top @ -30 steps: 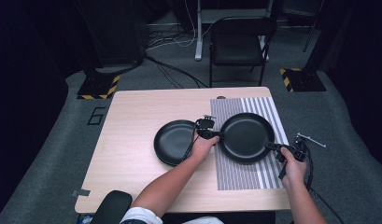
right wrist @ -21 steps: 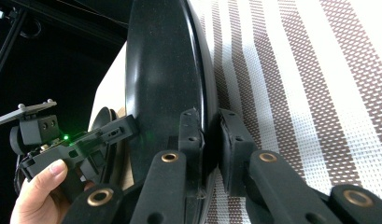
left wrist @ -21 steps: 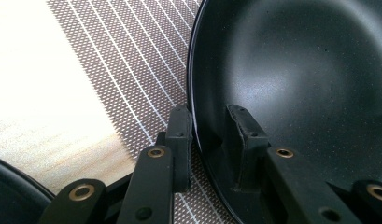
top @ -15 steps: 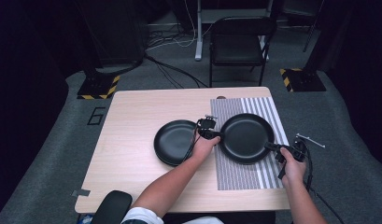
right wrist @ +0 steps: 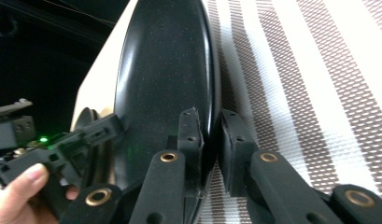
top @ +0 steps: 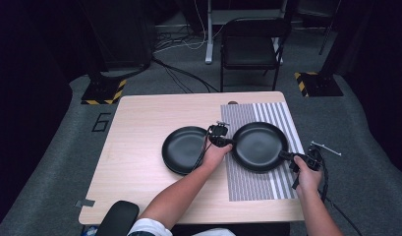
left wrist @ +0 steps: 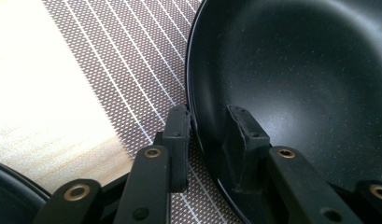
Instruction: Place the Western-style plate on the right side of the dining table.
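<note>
The larger black pan (top: 259, 146) lies on the striped mat (top: 260, 184) at the right half of the wooden table (top: 139, 142), gripped on opposite sides of its rim. The left gripper (left wrist: 211, 140) straddles the rim nearest the table's middle: one jaw stands outside the wall, the other inside the bowl. A slight gap appears at the inner pad, so whether this pinch is fully tight cannot be confirmed. The right gripper (right wrist: 208, 135) has its jaws pressed together on the opposite rim, one pad on either face of the wall, a firm clamp.

Holding the pan from two opposing sides in this way suggests a balanced, level carry or a controlled shift across the mat, with neither side free to tip.

A smaller black pan (top: 184, 149) lies just beside it on bare wood, left of the mat, the left hand (top: 215, 153) between the two.
</note>
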Tool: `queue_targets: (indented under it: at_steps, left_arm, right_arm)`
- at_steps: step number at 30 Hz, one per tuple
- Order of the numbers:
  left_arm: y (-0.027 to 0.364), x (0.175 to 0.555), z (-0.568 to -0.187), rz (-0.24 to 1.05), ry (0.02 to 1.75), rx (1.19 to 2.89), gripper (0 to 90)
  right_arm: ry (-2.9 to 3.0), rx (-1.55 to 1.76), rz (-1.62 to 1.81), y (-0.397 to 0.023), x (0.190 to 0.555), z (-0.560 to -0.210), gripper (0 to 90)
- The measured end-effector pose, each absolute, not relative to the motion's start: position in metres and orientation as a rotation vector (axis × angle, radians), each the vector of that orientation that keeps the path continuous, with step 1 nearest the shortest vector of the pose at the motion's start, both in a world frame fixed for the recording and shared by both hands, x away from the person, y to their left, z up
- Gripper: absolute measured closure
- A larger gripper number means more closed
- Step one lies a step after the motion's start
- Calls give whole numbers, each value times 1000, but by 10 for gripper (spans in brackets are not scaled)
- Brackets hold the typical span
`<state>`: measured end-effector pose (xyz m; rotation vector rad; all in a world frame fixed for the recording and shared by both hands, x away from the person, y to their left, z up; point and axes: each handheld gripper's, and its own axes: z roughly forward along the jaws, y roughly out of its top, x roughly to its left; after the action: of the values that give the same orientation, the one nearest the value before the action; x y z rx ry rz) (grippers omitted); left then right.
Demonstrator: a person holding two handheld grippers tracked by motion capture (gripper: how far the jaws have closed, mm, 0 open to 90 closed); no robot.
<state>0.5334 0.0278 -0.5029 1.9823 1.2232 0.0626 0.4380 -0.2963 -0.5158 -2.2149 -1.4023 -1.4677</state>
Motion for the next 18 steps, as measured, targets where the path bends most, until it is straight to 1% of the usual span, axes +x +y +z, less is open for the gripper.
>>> queue_targets:
  at_steps: [3,18]
  left_arm:
    - [28,533,-502,64,1216,1970,701]
    - [29,534,-502,40,1206,1966,691]
  right_arm:
    - [-1442,-2241,-1469,-297,439,-519,777]
    - [-1483,-2275,-1433,-296,439,-523,780]
